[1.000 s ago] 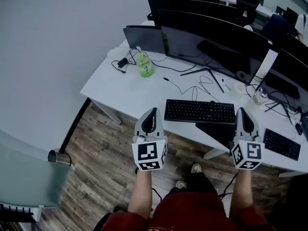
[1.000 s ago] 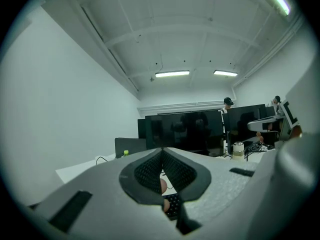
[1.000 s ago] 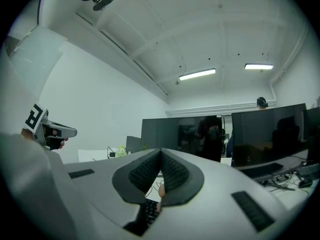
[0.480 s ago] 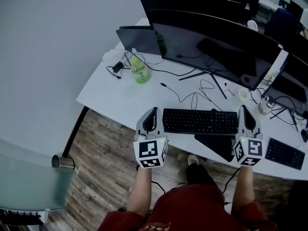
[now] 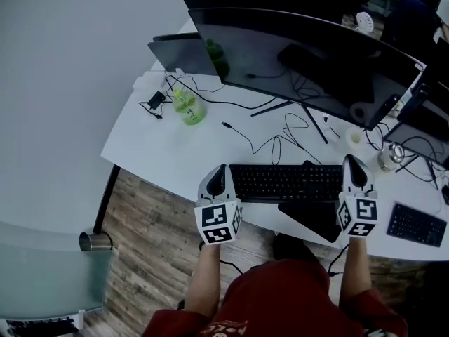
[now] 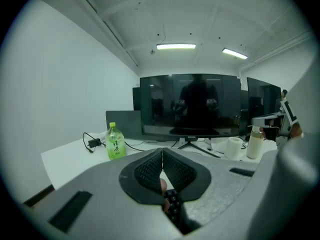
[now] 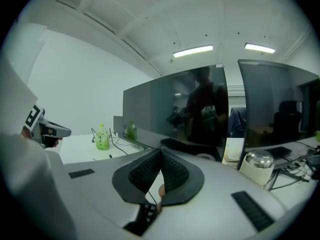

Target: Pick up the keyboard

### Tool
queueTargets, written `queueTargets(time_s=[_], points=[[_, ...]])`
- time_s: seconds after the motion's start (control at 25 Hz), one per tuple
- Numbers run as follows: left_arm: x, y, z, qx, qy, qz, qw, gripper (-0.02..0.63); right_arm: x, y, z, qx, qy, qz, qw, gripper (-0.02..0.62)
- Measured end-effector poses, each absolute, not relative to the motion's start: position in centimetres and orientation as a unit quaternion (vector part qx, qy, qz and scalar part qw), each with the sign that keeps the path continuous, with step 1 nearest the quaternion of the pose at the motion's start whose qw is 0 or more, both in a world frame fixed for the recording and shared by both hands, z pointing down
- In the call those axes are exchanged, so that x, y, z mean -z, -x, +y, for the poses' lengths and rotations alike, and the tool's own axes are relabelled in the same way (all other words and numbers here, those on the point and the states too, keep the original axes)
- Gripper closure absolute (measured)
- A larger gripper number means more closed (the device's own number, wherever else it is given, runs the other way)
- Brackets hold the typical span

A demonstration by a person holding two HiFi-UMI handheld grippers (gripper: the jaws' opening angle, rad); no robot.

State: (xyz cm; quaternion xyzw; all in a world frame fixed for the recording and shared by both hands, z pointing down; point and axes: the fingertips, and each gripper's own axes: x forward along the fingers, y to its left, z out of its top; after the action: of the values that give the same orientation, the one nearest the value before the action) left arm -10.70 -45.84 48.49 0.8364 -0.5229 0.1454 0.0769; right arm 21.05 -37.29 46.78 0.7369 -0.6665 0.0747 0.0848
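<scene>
A black keyboard lies near the front edge of the white desk, below a wide curved monitor. My left gripper is shut and empty, its tip at the keyboard's left end. My right gripper is also shut and empty, with its tip at the keyboard's right end. In the left gripper view the closed fingers meet in a line, and a few keyboard keys show just below them. The right gripper view shows the same: closed fingers with keys beneath. I cannot tell whether either tip touches the keyboard.
A green bottle and a charger with cables stand at the desk's left. A black mouse pad lies in front of the keyboard. A tape roll, a glass jar and a second keyboard are on the right.
Both grippers have moved forward and down, from in front of the desk edge to the two ends of the keyboard. Both stayed shut.
</scene>
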Motion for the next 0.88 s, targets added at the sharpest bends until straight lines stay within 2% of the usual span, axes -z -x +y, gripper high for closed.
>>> queueTargets(time_s=[0.24,0.44,0.56,0.76,0.88], points=[[-53.9,10.6,-46.3,-0.197,-0.831,-0.505,0.126,0.589,-51.6,-22.1,-37.8,-0.126,-0.727,-0.667,0.099,0.578],[-58.6,10.8,-46.1,-0.243,-0.822,-0.481,0.186,0.508,-56.8,-22.6,-37.3,-0.186,-0.715,-0.659,0.142,0.523],[-60.9,10.5,-45.7,-0.269,-0.820,-0.461,0.206,0.468,-59.7,-23.0,-36.6,-0.221,-0.706,-0.651,0.169,0.464],[-63.9,10.8,-45.5,-0.302,-0.811,-0.439,0.241,0.371,-63.3,-23.1,-36.2,-0.279,-0.681,-0.650,0.191,0.321],[-65.4,11.1,-45.3,-0.327,-0.804,-0.426,0.255,0.339,-65.0,-23.1,-35.7,-0.311,-0.666,-0.648,0.200,0.268]])
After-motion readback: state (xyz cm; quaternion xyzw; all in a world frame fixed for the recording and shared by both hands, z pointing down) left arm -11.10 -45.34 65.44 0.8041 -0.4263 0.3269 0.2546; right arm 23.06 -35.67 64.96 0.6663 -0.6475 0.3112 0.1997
